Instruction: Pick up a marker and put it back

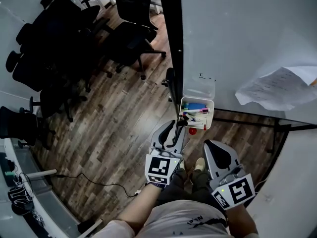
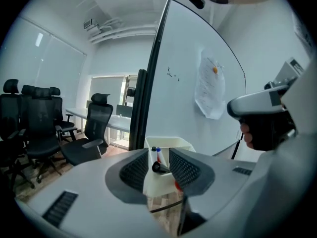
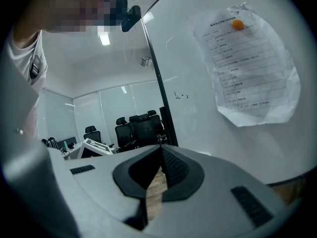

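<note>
Filling the right side of the head view, the whiteboard (image 1: pixel 237 43) stands over a wooden floor (image 1: pixel 119 118). Black office chairs (image 1: pixel 54 38) are grouped well apart on the left, and a crumpled sheet of paper (image 1: pixel 277 88) is fixed to the board. A small white box (image 1: pixel 197 99) hangs at the whiteboard's lower corner, beside its dark edge post, and holds several markers. One marker (image 2: pixel 159 167), its black end turned toward the left gripper (image 1: pixel 176 128), seems to rest in the box, leaning toward the near rim, in line with the gap between the fingers.

The marker looks light, rigid and smooth-barrelled, so it would likely roll or slip if pinched at the cap. A hold across the middle of the barrel seems safest.

The left gripper is held just in front of the box and aimed at it, fingers spread, neither pad pressing on the marker. The right gripper (image 3: pixel 161 152) hangs lower and to the side, clear of the box, its fingers pressed together on nothing.
</note>
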Demonstrator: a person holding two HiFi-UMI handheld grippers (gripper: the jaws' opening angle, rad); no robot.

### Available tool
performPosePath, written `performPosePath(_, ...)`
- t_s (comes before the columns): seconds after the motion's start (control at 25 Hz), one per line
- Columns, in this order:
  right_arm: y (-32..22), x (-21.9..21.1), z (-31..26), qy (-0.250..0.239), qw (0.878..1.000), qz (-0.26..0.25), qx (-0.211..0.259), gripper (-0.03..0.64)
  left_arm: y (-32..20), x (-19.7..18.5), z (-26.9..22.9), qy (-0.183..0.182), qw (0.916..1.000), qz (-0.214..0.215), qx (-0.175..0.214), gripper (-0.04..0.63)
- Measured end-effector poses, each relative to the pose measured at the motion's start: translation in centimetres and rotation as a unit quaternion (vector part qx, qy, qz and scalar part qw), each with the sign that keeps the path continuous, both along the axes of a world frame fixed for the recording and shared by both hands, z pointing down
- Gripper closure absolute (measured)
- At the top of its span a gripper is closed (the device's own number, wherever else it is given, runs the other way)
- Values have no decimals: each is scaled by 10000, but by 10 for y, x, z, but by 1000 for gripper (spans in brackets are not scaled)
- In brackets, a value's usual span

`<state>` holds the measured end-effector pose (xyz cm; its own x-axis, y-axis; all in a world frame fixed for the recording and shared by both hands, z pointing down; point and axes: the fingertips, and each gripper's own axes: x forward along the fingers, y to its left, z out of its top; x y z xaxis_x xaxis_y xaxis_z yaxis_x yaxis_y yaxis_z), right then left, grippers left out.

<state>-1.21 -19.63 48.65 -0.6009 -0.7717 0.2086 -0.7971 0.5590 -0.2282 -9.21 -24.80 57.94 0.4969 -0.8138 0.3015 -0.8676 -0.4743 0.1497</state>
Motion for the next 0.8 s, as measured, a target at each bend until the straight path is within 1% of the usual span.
performPosePath(0.12,-3,-1,4,40,10000,27,-12,604,-4,0,11,109,9999,31,-81,465)
performPosePath(0.24,-6,-1,9,82,9999,54,-30,604,-6,2,24,305,9993,61,-225,460)
performPosePath(0.44,-8,-1,15,119,9999,96,-52,604,-8,2,34,546,9978,110,-371,462)
performPosePath(0.6,-8,0,15,133,9998,131,-67,604,-8,6,35,574,9972,178,-442,462)
performPosePath(0.8,-9,3,10,121,9998,168,-50,604,-7,4,33,399,9981,102,-450,482)
